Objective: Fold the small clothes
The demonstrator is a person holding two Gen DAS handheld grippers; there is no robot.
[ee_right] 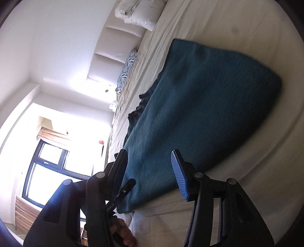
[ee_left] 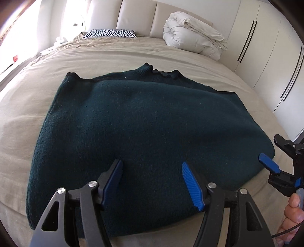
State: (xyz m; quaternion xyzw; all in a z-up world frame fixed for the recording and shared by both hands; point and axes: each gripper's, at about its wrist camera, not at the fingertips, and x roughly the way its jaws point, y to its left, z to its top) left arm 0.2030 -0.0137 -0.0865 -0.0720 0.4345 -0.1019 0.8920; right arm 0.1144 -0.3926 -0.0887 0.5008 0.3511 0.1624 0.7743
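Bedroom setting — wide bed [ee_left: 133, 55] under a beige, slightly wrinkled sheet, padded cream headboard [ee_left: 136, 17] behind it in tall panels. Zebra-print pillow [ee_left: 110, 33] up at the head, plus a puffy white duvet [ee_left: 191, 34] rolled into a lump just beside the headboard. Pale wardrobe doors [ee_left: 266, 57] with thin black handle strips along one side; bright dark-framed window [ee_right: 51, 167] on the other.

Dark teal knit sweater [ee_left: 142, 136] lying flat in the middle of the bed, fuzzy woolly texture, ribbed collar pointing toward the headboard, folded into a rough rectangle.

Left claw [ee_left: 152, 180] spread wide over the near hem, ridged blue pads gripping nothing. Right claw [ee_right: 150, 171] also wide open, at the sweater's near corner — holding nothing either, camera tilted sideways.
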